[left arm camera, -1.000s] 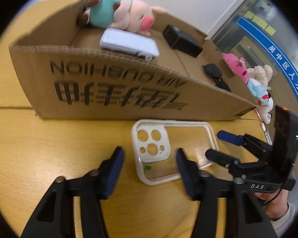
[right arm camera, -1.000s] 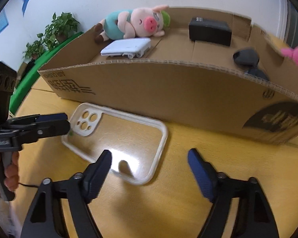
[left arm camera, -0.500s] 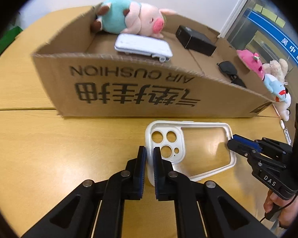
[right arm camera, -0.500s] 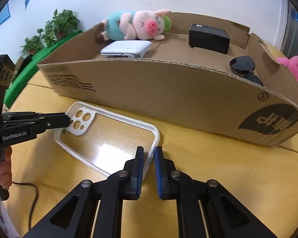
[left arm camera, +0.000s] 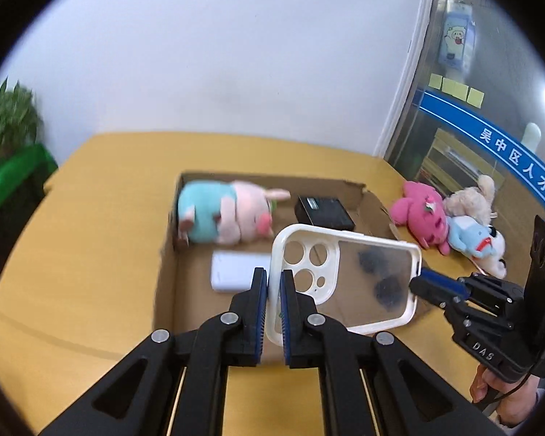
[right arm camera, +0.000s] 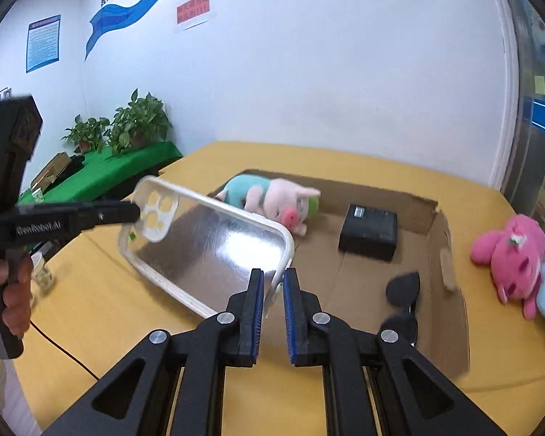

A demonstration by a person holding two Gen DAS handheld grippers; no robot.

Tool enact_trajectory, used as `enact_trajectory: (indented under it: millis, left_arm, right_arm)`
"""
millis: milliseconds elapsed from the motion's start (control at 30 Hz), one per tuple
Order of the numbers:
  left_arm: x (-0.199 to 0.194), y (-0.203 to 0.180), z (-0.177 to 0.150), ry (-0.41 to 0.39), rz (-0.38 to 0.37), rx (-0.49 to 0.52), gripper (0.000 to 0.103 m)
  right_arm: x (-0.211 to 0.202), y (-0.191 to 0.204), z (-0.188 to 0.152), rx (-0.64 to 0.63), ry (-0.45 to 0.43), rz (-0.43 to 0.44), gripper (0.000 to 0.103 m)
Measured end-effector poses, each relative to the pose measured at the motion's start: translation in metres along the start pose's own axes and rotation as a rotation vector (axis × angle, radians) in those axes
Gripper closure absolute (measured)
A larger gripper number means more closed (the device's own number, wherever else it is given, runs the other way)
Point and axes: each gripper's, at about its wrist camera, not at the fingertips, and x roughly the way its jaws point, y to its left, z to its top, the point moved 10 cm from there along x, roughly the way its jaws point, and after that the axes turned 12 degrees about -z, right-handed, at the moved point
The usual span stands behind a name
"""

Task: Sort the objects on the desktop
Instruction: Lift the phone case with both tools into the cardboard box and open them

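Note:
Both grippers hold a clear phone case (left arm camera: 367, 283) with a white rim in the air above the open cardboard box (left arm camera: 165, 290). My left gripper (left arm camera: 274, 290) is shut on its camera-hole end. My right gripper (right arm camera: 273, 290) is shut on the opposite end of the case (right arm camera: 207, 250). In the box lie a plush pig (left arm camera: 225, 218), a white power bank (left arm camera: 234, 274), a black box (left arm camera: 325, 212) and dark sunglasses (right arm camera: 403, 301). The right gripper also shows in the left wrist view (left arm camera: 423, 285), the left gripper in the right wrist view (right arm camera: 134, 212).
Pink, beige and blue plush toys (left arm camera: 450, 221) lie on the yellow table (left arm camera: 91, 239) right of the box. A green-covered side table with potted plants (right arm camera: 127, 130) stands at the left. A small glass (right arm camera: 41, 272) sits near the table's left edge.
Both grippers closed on the phone case as it lay on the table in front of the box, then lifted it together. It now hangs above the box opening.

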Motion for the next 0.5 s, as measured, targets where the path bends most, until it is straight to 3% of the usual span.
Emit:
enact_trajectory:
  millis: [233, 500]
  left_arm:
    - [0.055, 0.028, -0.009, 0.154, -0.002, -0.049, 0.097]
    - [0.104, 0.058, -0.066, 0.383, 0.048, -0.114, 0.097]
  right_arm:
    - [0.072, -0.009, -0.001, 0.066, 0.128, 0.039, 0.092]
    - [0.138, -0.006, -0.056, 0.098, 0.363, 0.095, 0.092]
